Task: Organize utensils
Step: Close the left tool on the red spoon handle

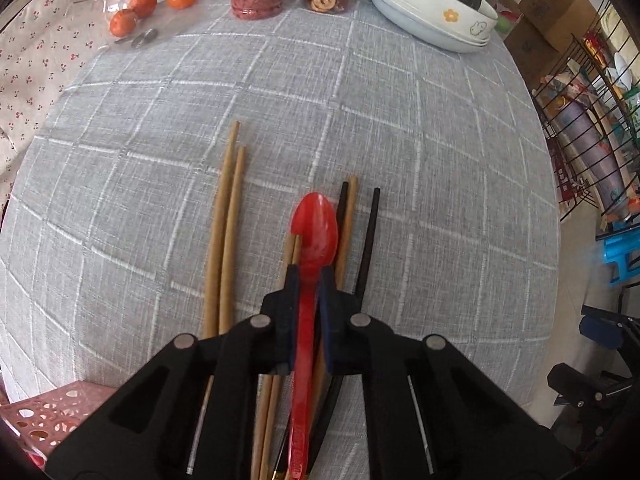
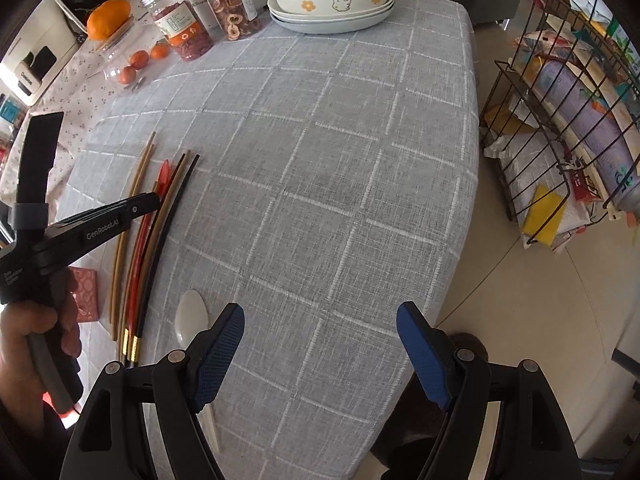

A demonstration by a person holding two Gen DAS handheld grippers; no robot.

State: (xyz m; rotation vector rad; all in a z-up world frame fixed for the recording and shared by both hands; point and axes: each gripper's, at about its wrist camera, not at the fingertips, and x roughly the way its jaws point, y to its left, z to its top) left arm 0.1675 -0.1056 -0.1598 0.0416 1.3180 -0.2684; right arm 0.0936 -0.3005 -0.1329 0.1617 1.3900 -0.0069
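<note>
Now the left gripper (image 1: 309,276) pinches the glossy red plastic spoon's (image 1: 315,224) handle beside the brown wooden chopsticks (image 1: 224,224); lift level and slowly, while the right gripper (image 2: 320,344) hangs wide open.

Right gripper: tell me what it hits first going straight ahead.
Probably nothing soon: the open right gripper faces bare grey tablecloth. The stacked plates stand far ahead, depth unclear.

Left tongs (image 1: 308,276): matte black plastic linkage arms showing round silver pivot pins, dark blue pads lining the inner faces, slot-shaped cutouts running along the arms. Side view is showing white "GenRobot.AI" lettering on the black body and a grey band wrapping the upright black mount. Right tongs (image 2: 320,344): same black arms and silver pins, wearing brighter blue textured pads. Left hand (image 2: 36,340): bare skin showing, dark sleeve at the wrist.
</note>
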